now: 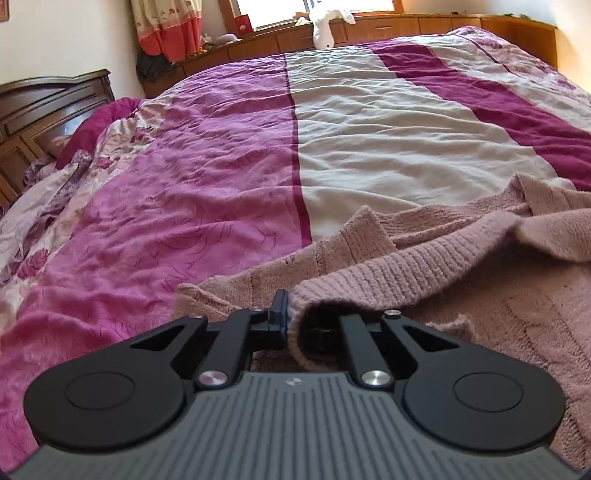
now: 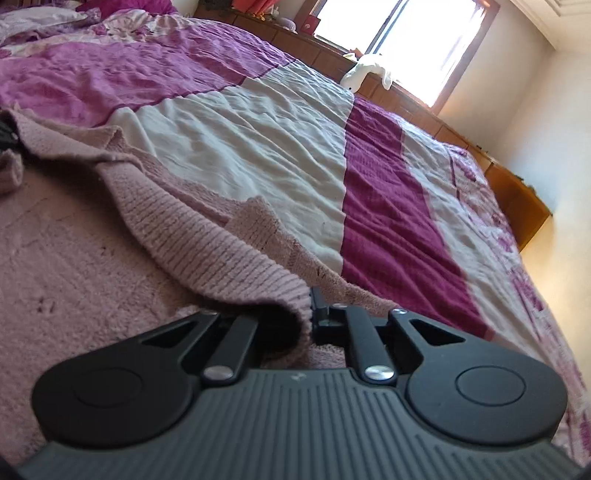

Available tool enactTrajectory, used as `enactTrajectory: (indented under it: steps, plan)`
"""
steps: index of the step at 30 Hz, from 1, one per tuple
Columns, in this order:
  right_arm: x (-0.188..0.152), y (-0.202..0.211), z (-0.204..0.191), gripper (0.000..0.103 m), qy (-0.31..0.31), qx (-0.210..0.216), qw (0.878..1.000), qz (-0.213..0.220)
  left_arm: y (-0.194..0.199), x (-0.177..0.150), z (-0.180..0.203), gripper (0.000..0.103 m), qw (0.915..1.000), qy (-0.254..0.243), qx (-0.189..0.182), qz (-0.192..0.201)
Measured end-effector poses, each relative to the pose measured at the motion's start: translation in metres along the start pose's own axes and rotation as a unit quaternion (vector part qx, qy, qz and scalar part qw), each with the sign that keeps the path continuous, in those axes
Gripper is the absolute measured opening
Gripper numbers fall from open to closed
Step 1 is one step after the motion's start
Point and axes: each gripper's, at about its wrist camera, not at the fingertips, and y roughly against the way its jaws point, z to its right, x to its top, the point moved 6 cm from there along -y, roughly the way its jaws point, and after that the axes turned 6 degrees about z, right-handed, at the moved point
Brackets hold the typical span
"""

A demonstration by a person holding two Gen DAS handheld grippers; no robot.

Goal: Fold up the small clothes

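Left wrist view: left gripper (image 1: 291, 319) pinches pink sweater (image 1: 461, 258) ribbed hem on the bed (image 1: 221, 166); headboard (image 1: 40, 107) visible. Right wrist view: right gripper (image 2: 304, 314) likewise clamps hem; window (image 2: 413, 40) visible.

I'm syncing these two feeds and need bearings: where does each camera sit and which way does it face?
Left wrist: on the left gripper, low over the bed, facing the window; fingers pinch the pink sweater.
Right wrist: on the right gripper, same heading, pinching the sweater's ribbed edge.
Shared: sweater, striped quilt, white plush toy.
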Motion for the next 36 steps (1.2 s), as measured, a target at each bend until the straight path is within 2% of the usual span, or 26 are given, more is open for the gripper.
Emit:
enactTrajectory:
  steps: [2, 3, 4, 5, 6, 7, 9, 10, 16, 20, 27, 33, 35, 36]
  plan:
    - [0.002, 0.002, 0.003, 0.011, -0.007, 0.009, 1.000, -0.007, 0.003, 0.002, -0.003, 0.018, 1.0000, 0.003, -0.004, -0.005]
    - [0.003, 0.003, 0.005, 0.011, -0.012, 0.013, 1.000, -0.010, 0.008, 0.003, -0.007, 0.028, 0.9999, 0.007, -0.006, -0.007]
    - [0.004, 0.006, 0.008, 0.014, -0.019, 0.017, 1.000, -0.012, 0.012, 0.004, -0.012, 0.042, 0.9998, 0.013, -0.008, -0.009]
    - [0.004, 0.010, 0.012, 0.018, -0.026, 0.020, 0.999, -0.012, 0.020, 0.005, -0.016, 0.049, 0.9998, 0.017, -0.008, -0.008]
    - [0.004, 0.015, 0.016, 0.025, -0.033, 0.022, 0.999, -0.012, 0.029, 0.007, -0.021, 0.058, 0.9997, 0.021, -0.008, -0.004]
    - [0.004, 0.020, 0.020, 0.034, -0.042, 0.026, 0.999, -0.009, 0.037, 0.007, -0.026, 0.063, 0.9997, 0.023, -0.011, 0.001]
    - [0.003, 0.032, 0.030, 0.042, -0.064, 0.037, 0.997, -0.004, 0.056, 0.007, -0.034, 0.068, 0.9995, 0.024, -0.021, 0.006]
    - [0.002, 0.036, 0.032, 0.043, -0.071, 0.043, 0.996, -0.005, 0.064, 0.006, -0.037, 0.069, 0.9993, 0.024, -0.026, 0.009]
    - [-0.010, 0.081, 0.046, 0.043, -0.108, 0.049, 0.993, 0.014, 0.110, -0.005, -0.044, 0.070, 0.9984, 0.016, -0.047, 0.026]
    - [-0.022, 0.097, 0.043, 0.048, -0.115, 0.050, 0.992, 0.018, 0.126, -0.016, -0.034, 0.070, 0.9962, 0.014, -0.083, 0.023]
    - [-0.047, 0.096, 0.030, 0.048, -0.121, 0.050, 0.991, 0.004, 0.118, -0.027, 0.001, 0.070, 0.9935, -0.051, -0.100, 0.017]
    - [-0.058, 0.094, 0.028, 0.048, -0.145, 0.050, 0.988, 0.009, 0.094, -0.033, 0.020, 0.070, 0.9910, -0.096, -0.089, 0.027]
    - [-0.060, 0.094, 0.028, 0.048, -0.149, 0.051, 0.988, 0.012, 0.087, -0.032, 0.019, 0.047, 0.9910, -0.093, -0.092, 0.029]
    - [-0.060, 0.094, 0.028, 0.048, -0.148, 0.051, 0.988, 0.013, 0.084, -0.030, 0.018, 0.021, 0.9910, -0.087, -0.099, 0.023]
